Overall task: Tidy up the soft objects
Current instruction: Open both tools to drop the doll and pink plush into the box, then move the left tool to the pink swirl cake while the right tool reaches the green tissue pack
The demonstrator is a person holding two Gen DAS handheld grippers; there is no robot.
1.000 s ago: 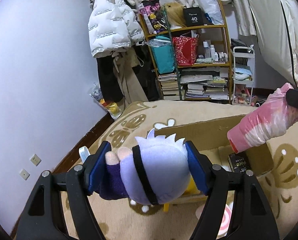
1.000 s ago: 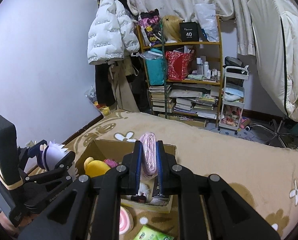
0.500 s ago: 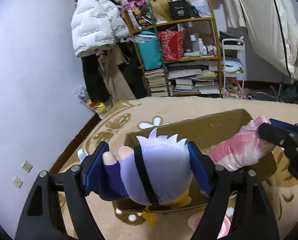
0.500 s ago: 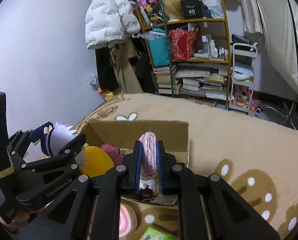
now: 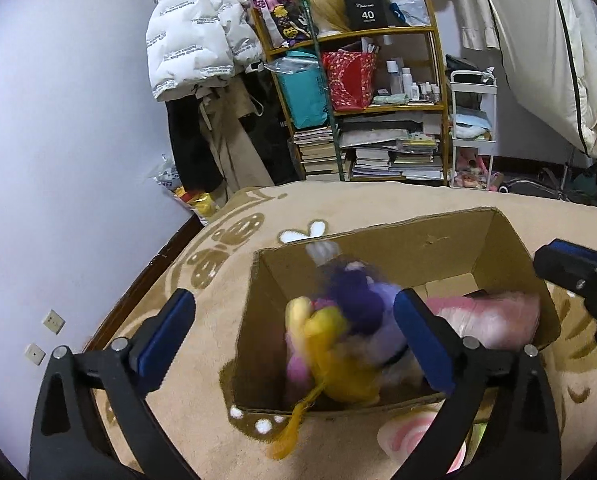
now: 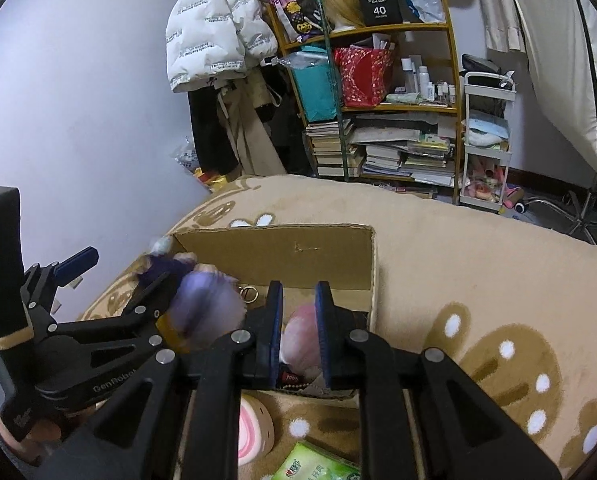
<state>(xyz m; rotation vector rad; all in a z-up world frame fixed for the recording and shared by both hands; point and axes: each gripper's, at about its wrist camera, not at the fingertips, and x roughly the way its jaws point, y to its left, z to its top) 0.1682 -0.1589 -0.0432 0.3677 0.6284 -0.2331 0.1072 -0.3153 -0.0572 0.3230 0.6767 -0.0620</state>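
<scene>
An open cardboard box (image 5: pixel 502 240) (image 6: pixel 298 248) stands on the tan blanket. My left gripper (image 5: pixel 294 322) is open above its near left side. The purple doll with white hair (image 5: pixel 362 300) (image 6: pixel 208 300) is blurred, loose inside the box on a yellow plush (image 5: pixel 334 356). My right gripper (image 6: pixel 298 332) is open over the box's right part. The pink soft roll (image 6: pixel 302 334) (image 5: pixel 486 320) lies in the box below and between its fingers, free of the pads.
A pink-and-white round plush (image 6: pixel 252 432) and a green wipes pack (image 6: pixel 314 466) lie on the blanket (image 6: pixel 478 280) in front of the box. A cluttered bookshelf (image 5: pixel 362 120), hanging coats (image 5: pixel 202 52) and a white trolley (image 6: pixel 484 136) stand behind the bed. The wall is at left.
Both grippers moved over the box and opened. The purple doll dropped from my left gripper into the box, and the pink roll left my right gripper and lies in the box.
</scene>
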